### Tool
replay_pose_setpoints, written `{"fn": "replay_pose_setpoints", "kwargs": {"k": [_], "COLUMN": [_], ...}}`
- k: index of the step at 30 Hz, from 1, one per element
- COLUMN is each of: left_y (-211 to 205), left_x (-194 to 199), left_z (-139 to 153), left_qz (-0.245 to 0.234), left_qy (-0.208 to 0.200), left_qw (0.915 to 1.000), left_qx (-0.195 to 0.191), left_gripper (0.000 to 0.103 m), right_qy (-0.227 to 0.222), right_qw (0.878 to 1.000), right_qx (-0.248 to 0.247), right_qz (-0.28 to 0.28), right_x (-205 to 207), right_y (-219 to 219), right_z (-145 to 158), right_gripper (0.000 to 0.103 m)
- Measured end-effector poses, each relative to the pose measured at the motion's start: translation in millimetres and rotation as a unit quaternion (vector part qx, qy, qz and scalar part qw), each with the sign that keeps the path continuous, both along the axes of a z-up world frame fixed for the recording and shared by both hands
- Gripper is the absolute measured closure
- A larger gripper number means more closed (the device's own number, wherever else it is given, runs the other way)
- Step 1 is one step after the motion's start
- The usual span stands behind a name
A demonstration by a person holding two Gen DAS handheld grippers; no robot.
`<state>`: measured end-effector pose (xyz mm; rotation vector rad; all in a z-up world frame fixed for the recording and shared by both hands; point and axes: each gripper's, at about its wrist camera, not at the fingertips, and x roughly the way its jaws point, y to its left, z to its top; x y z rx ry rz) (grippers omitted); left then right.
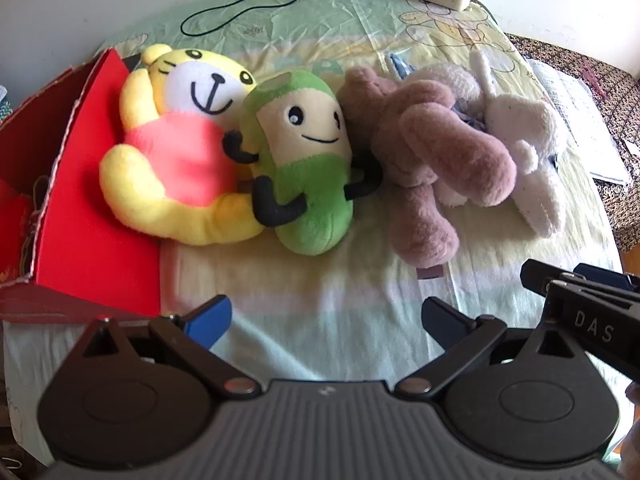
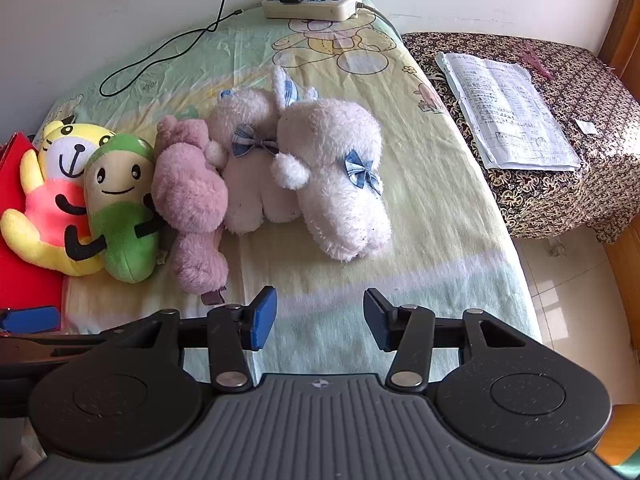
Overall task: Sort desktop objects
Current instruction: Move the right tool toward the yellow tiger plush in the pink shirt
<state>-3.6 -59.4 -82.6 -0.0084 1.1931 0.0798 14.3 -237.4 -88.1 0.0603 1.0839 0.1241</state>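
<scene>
tangled toys, one likely snag

my left gripper (image 1: 326, 320) and right gripper (image 2: 320, 318) hang spread and empty, short of the row: yellow tiger plush (image 1: 176, 152), green bean plush (image 1: 304, 168), mauve bear (image 2: 192, 196), white bunnies (image 2: 332, 176) by the red cardboard box (image 1: 96, 208). grabbing one may drag its neighbour.

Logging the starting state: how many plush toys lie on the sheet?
4, in a row: yellow tiger beside the red box, green plush, pink plush, white plush rightmost; the white one may be two.
</scene>
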Motion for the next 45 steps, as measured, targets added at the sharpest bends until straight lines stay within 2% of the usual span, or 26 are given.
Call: {"fn": "replay_pose_setpoints", "kwargs": {"k": [10, 22, 26, 34, 39, 45], "left_y": [2.5, -3.0, -8.0, -24.4, -39.3, -57.5], "left_x": [-10.0, -8.7, -5.4, 3.6, 11.0, 24.0], "left_z": [0.7, -0.6, 0.6, -1.9, 12.7, 32.8], "left_qz": [0.017, 0.012, 0.006, -0.020, -0.059, -0.117], "left_qy": [0.008, 0.012, 0.009, 0.011, -0.023, -0.079], "left_qw": [0.9998, 0.9998, 0.9999, 0.9997, 0.9980, 0.9889], "left_qx": [-0.005, 0.004, 0.008, 0.012, 0.003, -0.049], "left_gripper": [0.001, 0.001, 0.001, 0.001, 0.002, 0.005], "right_qy": [0.000, -0.009, -0.011, -0.005, -0.013, -0.024], "right_qw": [1.000, 1.000, 1.000, 1.000, 0.999, 0.997], "right_qx": [0.006, 0.007, 0.015, -0.001, 0.004, 0.036], "right_qz": [0.004, 0.006, -0.004, -0.022, -0.030, -0.066], "right_x": [-1.1, -0.1, 3.7, 11.6, 23.4, 48.9], "right_y": [6.4, 7.1, 0.0, -19.1, -36.3, -69.5], "right_z": [-1.2, 1.0, 0.3, -1.8, 3.0, 12.3], "right_gripper": [0.051, 0.051, 0.050, 0.050, 0.050, 0.047]}}
